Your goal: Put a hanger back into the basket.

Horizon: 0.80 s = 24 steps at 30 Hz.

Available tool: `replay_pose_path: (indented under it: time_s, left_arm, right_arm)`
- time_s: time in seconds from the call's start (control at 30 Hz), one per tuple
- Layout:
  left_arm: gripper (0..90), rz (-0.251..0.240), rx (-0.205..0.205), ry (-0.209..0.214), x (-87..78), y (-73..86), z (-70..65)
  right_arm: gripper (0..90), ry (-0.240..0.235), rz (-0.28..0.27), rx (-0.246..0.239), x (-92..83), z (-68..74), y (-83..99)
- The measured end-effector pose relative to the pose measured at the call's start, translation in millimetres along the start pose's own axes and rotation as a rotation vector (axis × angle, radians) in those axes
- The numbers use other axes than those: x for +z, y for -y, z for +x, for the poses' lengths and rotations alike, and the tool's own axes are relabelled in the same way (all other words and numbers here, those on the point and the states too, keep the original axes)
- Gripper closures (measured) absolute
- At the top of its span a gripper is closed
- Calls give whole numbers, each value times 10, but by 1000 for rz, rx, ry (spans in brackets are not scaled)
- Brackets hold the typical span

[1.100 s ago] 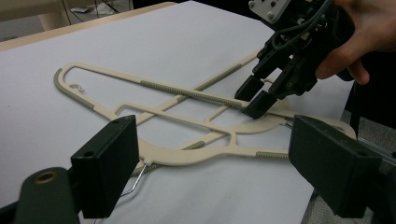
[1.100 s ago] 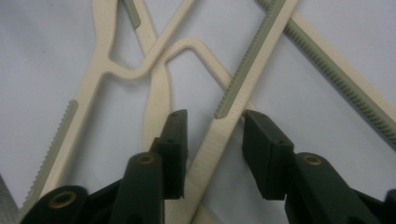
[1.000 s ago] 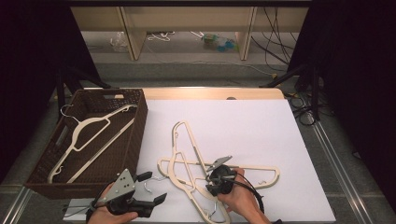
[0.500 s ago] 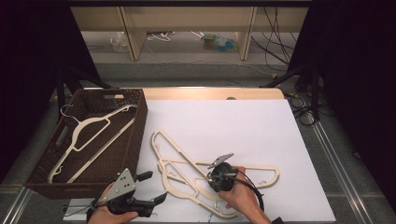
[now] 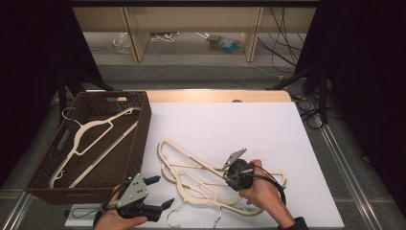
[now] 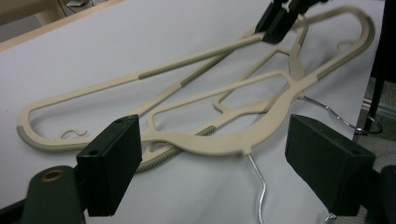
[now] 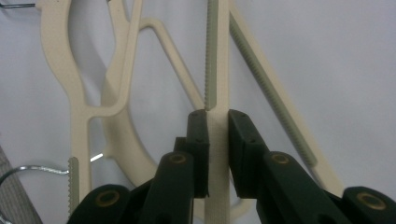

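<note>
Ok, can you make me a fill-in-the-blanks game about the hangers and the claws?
1. The right claw is shut on the bar of a cream ____.
2. The left claw holds nothing; its jaws stand ____.
3. One hanger already lies in the brown ____.
4. The table top under the pile is ____.

Missing words: hanger; open; basket; white

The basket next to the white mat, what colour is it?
Dark brown woven wicker; the basket shows best in the high view.
</note>
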<state>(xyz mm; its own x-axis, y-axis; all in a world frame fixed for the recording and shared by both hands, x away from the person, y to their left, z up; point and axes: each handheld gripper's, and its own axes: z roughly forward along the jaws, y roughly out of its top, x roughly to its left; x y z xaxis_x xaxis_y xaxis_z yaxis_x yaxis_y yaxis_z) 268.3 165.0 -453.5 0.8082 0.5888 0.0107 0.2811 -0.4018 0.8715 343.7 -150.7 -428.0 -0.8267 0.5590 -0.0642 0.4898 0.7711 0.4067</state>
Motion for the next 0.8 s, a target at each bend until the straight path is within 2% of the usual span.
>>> replay_pose_path:
  time_s: [0.07, 0.13, 0.23, 0.27, 0.33, 0.4, 0.43, 0.5, 0.6, 0.63, 0.67, 0.7, 0.73, 0.77, 0.8]
  left_arm:
    - [188, 28, 26, 14, 76, 5, -7]
    - [188, 58, 60, 7, 137, 16, -8]
    - [195, 85, 100, 3, 231, 18, 11]
    - [198, 84, 101, 6, 276, 16, 13]
    - [204, 107, 139, 2, 347, 3, 29]
    - [210, 108, 152, 1, 436, -4, 39]
    - [218, 127, 177, 1, 470, -11, 50]
    - [224, 143, 196, 3, 537, -20, 52]
    - [225, 157, 215, 14, 601, -20, 51]
    - [226, 175, 238, 12, 609, -20, 58]
    - [226, 161, 244, 11, 630, -8, 55]
    - [226, 171, 247, 18, 629, -12, 48]
    - [227, 173, 267, 15, 637, -13, 51]
    - [229, 179, 265, 25, 643, -17, 35]
    - [230, 180, 286, 24, 656, -20, 23]
  right_arm:
    - [799, 4, 8, -15, -58, -29, -2]
    - [799, 2, 17, -28, -115, -57, -5]
    - [799, 8, 19, -40, -188, -87, -7]
    - [799, 4, 22, -47, -210, -98, -5]
    - [799, 2, 18, -60, -264, -118, -7]
    - [799, 5, 18, -58, -279, -122, -6]
    - [799, -1, 20, -62, -292, -128, -4]
    - [799, -4, 23, -69, -308, -141, -3]
    - [799, -13, 28, -71, -326, -158, -3]
    - [799, -17, 30, -67, -334, -162, -4]
    - [799, -17, 31, -71, -342, -170, -6]
    - [799, -20, 31, -71, -350, -177, -6]
    - [799, -22, 31, -72, -355, -185, -7]
    - [799, -20, 31, -69, -364, -191, -7]
    - [799, -23, 30, -69, -367, -198, -7]
